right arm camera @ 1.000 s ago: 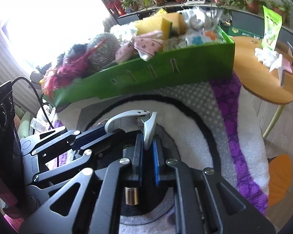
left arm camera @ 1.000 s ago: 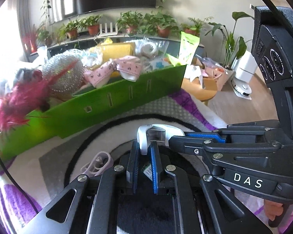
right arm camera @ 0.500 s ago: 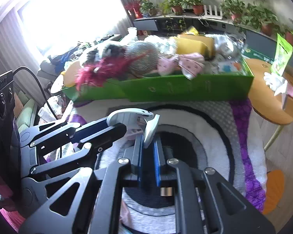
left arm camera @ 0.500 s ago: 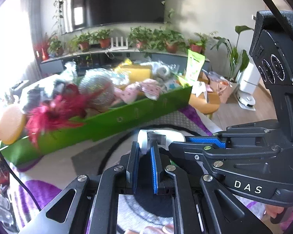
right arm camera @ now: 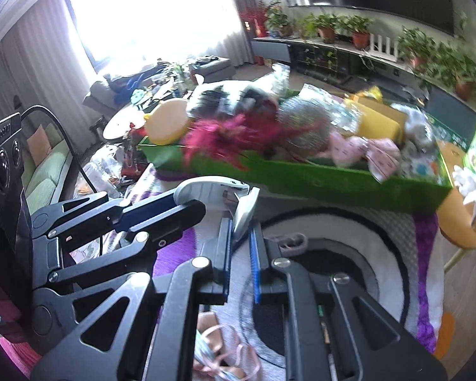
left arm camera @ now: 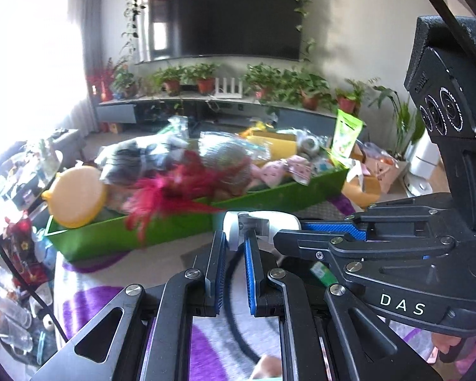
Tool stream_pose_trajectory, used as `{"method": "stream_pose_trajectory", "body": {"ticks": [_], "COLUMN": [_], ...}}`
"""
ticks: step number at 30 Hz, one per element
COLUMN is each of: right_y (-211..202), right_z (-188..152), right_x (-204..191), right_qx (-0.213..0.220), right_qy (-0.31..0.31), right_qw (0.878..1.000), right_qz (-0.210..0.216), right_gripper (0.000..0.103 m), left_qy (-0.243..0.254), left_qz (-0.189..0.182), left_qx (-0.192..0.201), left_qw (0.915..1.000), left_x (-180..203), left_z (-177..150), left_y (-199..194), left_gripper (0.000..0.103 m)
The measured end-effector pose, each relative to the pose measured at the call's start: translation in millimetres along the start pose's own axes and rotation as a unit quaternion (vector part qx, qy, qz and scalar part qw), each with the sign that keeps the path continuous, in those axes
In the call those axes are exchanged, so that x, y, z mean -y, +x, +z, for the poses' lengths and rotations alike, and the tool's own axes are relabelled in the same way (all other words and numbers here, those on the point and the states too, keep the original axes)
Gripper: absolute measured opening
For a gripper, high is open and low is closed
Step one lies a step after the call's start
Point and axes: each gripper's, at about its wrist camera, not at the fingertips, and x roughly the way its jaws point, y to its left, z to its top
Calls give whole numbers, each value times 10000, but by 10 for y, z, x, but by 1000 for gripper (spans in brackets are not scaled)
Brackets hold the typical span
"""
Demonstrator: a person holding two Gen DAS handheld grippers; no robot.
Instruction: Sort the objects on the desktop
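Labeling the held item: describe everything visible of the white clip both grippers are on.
The clip looks like glossy white plastic with a grey hinged part inside: a curved body and a flap angled down from it. It is held in the air above the rug, in front of the green tray. The left gripper pinches its lower end; the right gripper pinches the flap. Its far side is hidden.

Big dark TV (left arm camera: 225, 16) on wall ahead of jaws, potted plants (left arm camera: 203, 74) on low console below. Bright window (right arm camera: 149, 12) w/ curtains left. Purple-white rug (right arm camera: 349, 254) under jaws.
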Motion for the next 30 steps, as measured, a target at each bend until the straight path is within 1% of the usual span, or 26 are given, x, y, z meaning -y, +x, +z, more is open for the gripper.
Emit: {"method": "stream_pose_trajectory", "body": {"ticks": [9,15,21,30], "right_y": [66,72,115,255], "right_z": [243,412,579,882], "right_x": [-398,-596,-744,-913], "right_qx": [78,178,221,199], "right_qy": [-363,-595,-735,-876], "right_qw": [9992,9979,9966,9952], "right_qz": [137,193,286,398], "right_gripper": [12,12,12,13], "left_qy": [-240,-306,-328,-422], "left_qz": [204,354,507,593], "left_qx": [237,373,449,505], "left_qw": [9992,9982,9972,9961], "left_x": [-365,-548,-720,-985], "left_z": [55,126,225,390], "left_y": [-201,-303,-378,-364], "left_gripper": [10,10,10,10]}}
